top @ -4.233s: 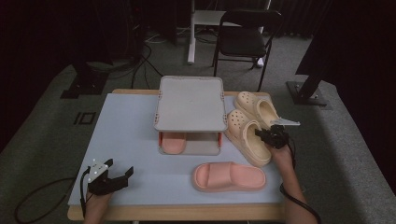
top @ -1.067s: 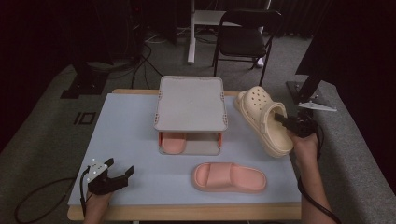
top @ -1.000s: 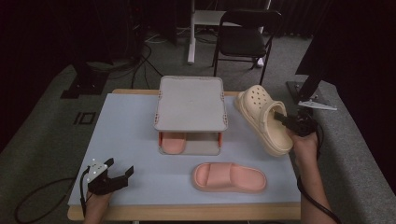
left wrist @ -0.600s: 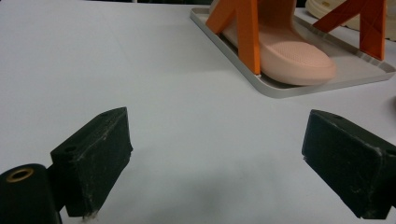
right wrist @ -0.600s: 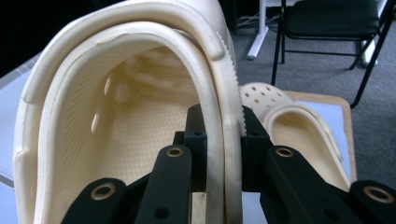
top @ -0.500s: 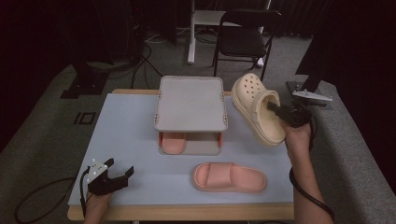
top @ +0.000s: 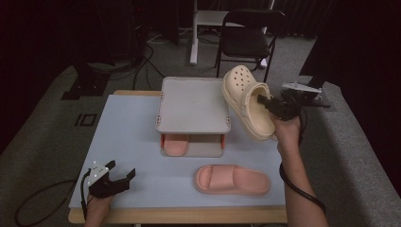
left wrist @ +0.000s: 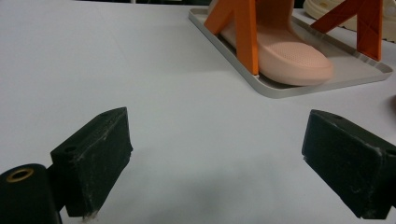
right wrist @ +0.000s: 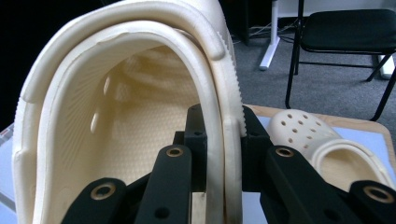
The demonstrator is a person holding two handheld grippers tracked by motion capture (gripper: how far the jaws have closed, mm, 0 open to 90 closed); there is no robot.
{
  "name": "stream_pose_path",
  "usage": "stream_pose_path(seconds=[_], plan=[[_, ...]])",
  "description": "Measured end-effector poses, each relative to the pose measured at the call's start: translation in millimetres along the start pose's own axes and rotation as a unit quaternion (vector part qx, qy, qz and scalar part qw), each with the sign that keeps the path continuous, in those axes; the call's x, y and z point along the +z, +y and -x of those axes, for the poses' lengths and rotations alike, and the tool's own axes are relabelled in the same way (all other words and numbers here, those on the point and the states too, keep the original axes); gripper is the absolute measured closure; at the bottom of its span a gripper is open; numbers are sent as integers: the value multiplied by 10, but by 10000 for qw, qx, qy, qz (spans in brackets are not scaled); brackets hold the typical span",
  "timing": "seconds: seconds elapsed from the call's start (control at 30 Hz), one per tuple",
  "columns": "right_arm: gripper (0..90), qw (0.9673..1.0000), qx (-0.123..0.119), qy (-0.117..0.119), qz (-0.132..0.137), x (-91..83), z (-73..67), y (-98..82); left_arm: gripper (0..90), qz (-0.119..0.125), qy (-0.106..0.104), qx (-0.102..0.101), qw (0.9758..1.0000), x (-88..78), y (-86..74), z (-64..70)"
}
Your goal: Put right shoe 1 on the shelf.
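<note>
In the high view my right gripper (top: 273, 105) is shut on the side wall of a cream clog (top: 246, 101), held tilted in the air just right of the grey rack top (top: 194, 105). The right gripper view shows its jaws (right wrist: 219, 135) pinching the rim of that clog (right wrist: 116, 116); a second cream clog (right wrist: 329, 144) lies on the table beyond. One pink slide (top: 175, 144) sits on the rack's lower tray, another pink slide (top: 231, 179) lies in front. My left gripper (top: 112, 180) rests open at the front left, its jaws (left wrist: 219, 163) with nothing between them.
The rack stands on orange legs (left wrist: 245, 37) over a grey tray (left wrist: 322, 79) that holds the pink slide (left wrist: 280, 51). The light blue table (top: 127, 137) has bare room on its left half. A black chair (top: 250, 40) stands beyond the far edge.
My right gripper has lifted the cream clog higher and carried it toward the rack. The left gripper has stayed where it was.
</note>
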State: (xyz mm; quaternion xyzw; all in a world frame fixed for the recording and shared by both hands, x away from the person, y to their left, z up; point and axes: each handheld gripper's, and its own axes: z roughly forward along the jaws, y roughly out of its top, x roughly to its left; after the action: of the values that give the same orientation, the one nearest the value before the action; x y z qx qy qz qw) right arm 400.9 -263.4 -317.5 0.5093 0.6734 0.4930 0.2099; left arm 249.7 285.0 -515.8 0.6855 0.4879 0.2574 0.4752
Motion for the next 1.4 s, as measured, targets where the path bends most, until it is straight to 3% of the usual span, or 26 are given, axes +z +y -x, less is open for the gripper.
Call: stream_pose_path(seconds=[0.33,0.97,1.4], plan=[[778,9999,-93,-84,41,189,-258,94,81,39,15,25,10000,-16,1,-2],[778,9999,-33,148,59,519,-668,143,82,35,-2,76,10000,-23,-4,10],[777,9996,-126,234,1,720,-960,174,82,20,-32,87,10000,-29,-10,10]])
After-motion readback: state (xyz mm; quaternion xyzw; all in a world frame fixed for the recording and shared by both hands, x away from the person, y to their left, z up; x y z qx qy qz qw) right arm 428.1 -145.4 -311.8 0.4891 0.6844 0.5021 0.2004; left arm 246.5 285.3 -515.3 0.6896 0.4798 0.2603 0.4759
